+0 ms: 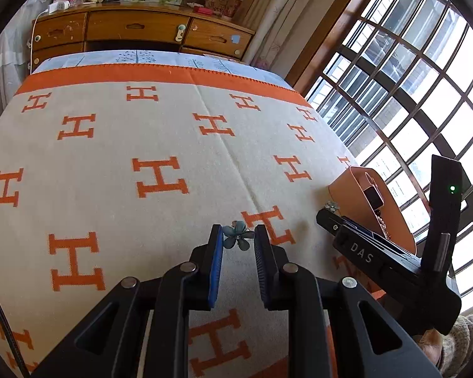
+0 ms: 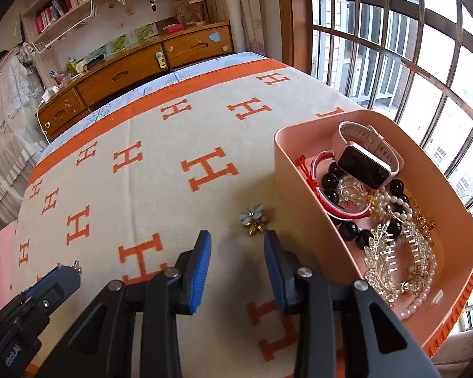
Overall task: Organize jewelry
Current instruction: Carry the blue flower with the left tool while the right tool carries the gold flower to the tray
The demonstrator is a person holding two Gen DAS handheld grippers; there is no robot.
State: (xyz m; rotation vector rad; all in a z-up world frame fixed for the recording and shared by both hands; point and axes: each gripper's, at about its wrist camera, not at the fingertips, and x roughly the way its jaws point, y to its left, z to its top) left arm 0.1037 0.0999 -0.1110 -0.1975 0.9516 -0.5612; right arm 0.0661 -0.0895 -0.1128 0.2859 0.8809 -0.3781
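A blue flower earring (image 1: 237, 235) lies on the H-patterned blanket between the tips of my left gripper (image 1: 237, 236), whose jaws stand open around it without closing on it. A second blue and gold flower earring (image 2: 253, 219) lies on the blanket just ahead of my open, empty right gripper (image 2: 237, 240); it also shows in the left wrist view (image 1: 331, 206). A peach box (image 2: 302, 186) to the right holds a pink watch (image 2: 364, 157), black bead and pearl bracelets, a red cord and a gold leaf comb. The left gripper (image 2: 67, 271) shows at lower left in the right wrist view.
The blanket (image 1: 142, 163) covers a bed. A wooden dresser (image 1: 138, 30) stands beyond the far end. A barred window (image 2: 394, 47) runs along the right side, close behind the box. The right gripper's body (image 1: 388, 252) sits next to the box (image 1: 347, 189) in the left wrist view.
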